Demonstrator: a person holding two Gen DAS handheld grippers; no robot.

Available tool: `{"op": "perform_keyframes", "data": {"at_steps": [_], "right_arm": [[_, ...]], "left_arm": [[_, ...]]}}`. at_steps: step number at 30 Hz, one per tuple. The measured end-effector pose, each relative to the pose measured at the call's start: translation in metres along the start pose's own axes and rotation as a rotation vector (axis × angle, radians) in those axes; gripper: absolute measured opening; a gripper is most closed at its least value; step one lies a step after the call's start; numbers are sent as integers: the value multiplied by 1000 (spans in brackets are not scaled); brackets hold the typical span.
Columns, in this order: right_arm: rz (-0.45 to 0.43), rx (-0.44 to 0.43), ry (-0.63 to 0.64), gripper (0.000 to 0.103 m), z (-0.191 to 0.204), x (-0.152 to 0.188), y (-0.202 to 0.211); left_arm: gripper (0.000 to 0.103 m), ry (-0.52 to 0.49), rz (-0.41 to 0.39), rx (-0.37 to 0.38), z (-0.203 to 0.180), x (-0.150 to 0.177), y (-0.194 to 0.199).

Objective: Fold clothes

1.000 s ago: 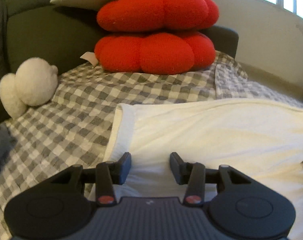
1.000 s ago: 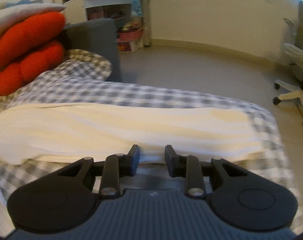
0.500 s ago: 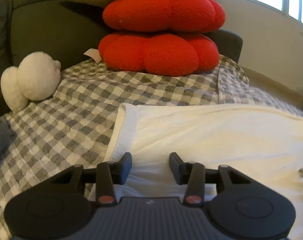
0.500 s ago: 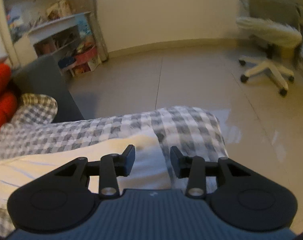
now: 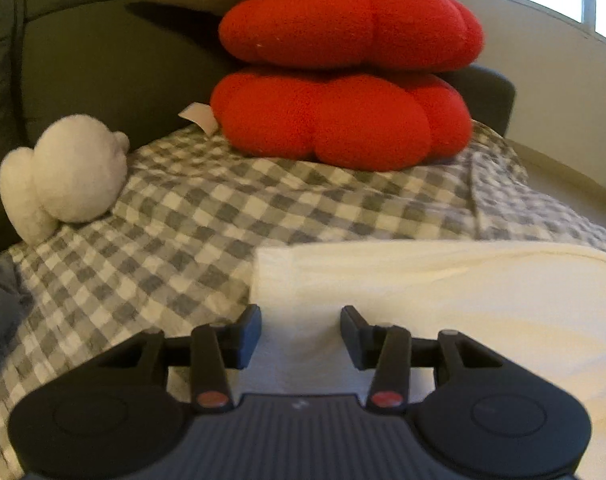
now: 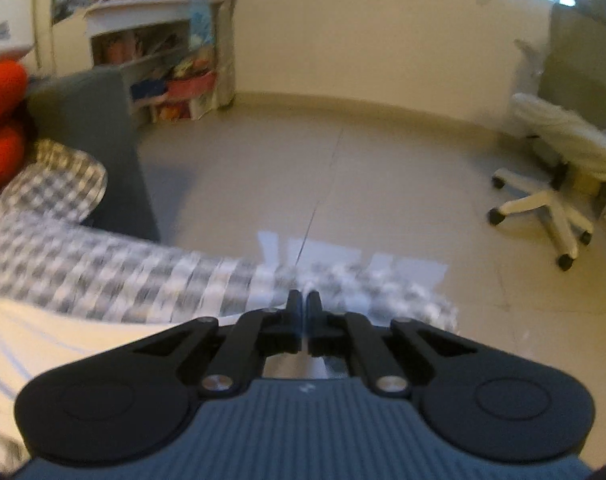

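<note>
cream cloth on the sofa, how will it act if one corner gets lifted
Probably floppy: the cream cloth lies flat in soft wrinkles on the checked cover. It looks light and thin, so a lifted corner should trail and sag. It may drag rather than slide cleanly on that cover.

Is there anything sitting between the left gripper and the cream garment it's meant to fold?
Nothing visible. The left gripper is open right over the near left corner of the cream garment, with only cloth between its fingers. The red cushions and white plush toy lie farther back on the checked cover.
</note>
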State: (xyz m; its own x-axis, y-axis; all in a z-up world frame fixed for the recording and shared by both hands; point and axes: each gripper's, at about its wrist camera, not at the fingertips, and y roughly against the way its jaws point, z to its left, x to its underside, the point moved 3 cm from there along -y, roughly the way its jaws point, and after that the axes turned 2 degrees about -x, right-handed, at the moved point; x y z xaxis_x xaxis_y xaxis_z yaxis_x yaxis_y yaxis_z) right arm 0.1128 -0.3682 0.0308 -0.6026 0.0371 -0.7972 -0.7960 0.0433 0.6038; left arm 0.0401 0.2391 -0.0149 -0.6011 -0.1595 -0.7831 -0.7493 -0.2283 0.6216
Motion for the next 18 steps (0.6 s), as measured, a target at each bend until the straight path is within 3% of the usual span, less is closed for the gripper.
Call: {"op": "perform_keyframes", "data": {"at_steps": [3, 9, 12, 15, 18], "right_arm": [[11, 53, 2, 1, -1, 3, -8], [56, 82, 32, 5, 6, 14, -27], [45, 62, 38, 16, 13, 10, -21], [-4, 40, 127, 16, 31, 4, -5], [-33, -77, 187, 16, 55, -3, 10]], "left_arm": [[47, 28, 15, 11, 6, -7, -4], [48, -17, 16, -8, 11, -23, -14], [48, -6, 16, -11, 17, -31, -17], [49, 13, 1, 17, 22, -34, -13], [50, -6, -13, 37, 20, -34, -10]]}}
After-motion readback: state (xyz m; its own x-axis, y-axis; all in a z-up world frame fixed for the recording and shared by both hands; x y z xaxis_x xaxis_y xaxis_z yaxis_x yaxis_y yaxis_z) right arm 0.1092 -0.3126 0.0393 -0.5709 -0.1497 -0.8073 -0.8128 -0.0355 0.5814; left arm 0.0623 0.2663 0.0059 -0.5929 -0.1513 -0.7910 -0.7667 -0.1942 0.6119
